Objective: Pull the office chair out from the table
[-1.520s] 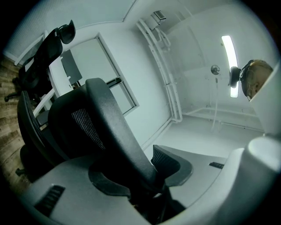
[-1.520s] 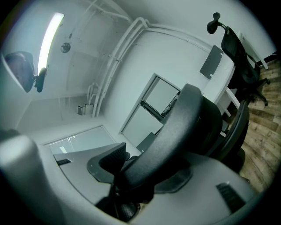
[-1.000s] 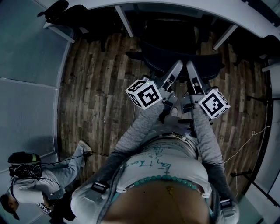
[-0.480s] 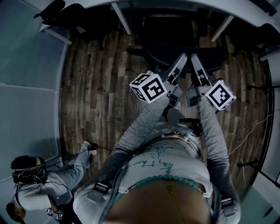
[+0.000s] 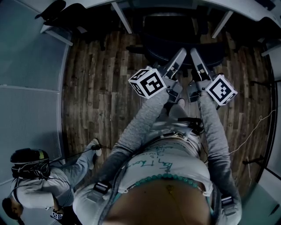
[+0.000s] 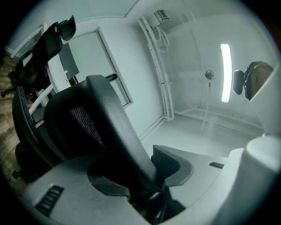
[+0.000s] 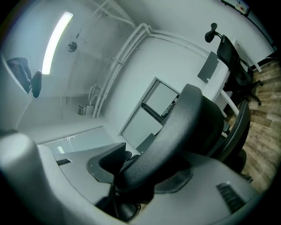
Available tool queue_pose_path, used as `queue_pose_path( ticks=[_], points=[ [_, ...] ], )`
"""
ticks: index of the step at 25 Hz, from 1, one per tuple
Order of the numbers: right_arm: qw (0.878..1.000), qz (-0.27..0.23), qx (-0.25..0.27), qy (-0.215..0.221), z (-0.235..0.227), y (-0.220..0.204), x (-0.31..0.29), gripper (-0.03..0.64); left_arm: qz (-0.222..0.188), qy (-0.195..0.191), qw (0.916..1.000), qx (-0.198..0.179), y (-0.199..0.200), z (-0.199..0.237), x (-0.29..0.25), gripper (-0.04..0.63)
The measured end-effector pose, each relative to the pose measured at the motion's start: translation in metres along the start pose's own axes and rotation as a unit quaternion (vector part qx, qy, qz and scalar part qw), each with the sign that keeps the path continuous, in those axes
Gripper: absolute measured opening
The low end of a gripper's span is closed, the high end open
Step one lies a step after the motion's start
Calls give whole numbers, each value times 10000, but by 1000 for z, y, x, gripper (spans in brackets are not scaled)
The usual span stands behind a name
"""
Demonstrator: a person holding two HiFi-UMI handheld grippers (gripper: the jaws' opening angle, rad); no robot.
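Note:
The black office chair (image 5: 160,55) stands tucked under the white table (image 5: 123,18) at the top of the head view. Both grippers reach forward onto the top rim of its backrest, side by side. My left gripper (image 5: 179,56) has the curved black rim (image 6: 112,132) running between its jaws, and the dark pad (image 6: 169,161) rests against it. The right gripper (image 5: 196,56) holds the same rim (image 7: 175,132) from the other side, with its pad (image 7: 109,160) against the bar. The seat and base are mostly hidden under the table and behind my arms.
Wooden plank floor (image 5: 96,88) spreads to the left and right of the chair. Another black chair (image 5: 61,9) stands at the far left under the table. A person (image 5: 35,176) crouches on the floor at the lower left. A thin cable (image 5: 250,132) lies on the right.
Both grippers stay on the chair's backrest rim with no visible shift. The crouching person at the lower left has moved a leg.

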State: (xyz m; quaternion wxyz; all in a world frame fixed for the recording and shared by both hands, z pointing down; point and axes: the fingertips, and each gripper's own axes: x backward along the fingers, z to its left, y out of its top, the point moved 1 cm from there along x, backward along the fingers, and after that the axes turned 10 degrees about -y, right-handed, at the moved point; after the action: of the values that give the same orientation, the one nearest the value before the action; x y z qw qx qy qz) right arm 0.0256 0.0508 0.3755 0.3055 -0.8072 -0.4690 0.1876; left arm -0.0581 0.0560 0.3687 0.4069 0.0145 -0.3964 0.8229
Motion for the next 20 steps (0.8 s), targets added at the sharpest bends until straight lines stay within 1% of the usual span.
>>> queue_pose_path(
  ticks=[4, 9, 14, 20],
  points=[
    [9999, 11, -48, 104, 1, 9, -7, 201, 5, 53, 10000, -9, 4, 2, -10, 181],
    [9999, 13, -67, 157, -3, -3, 27, 202, -15, 48, 10000, -68, -20, -17, 8, 181],
    [9998, 143, 40, 106, -5, -2, 24, 209, -62, 123, 9999, -60, -20, -15, 6, 183],
    [9989, 310, 159, 317, -7, -1, 27, 236, -131, 111, 9998, -121, -25, -19, 5, 189]
  ],
)
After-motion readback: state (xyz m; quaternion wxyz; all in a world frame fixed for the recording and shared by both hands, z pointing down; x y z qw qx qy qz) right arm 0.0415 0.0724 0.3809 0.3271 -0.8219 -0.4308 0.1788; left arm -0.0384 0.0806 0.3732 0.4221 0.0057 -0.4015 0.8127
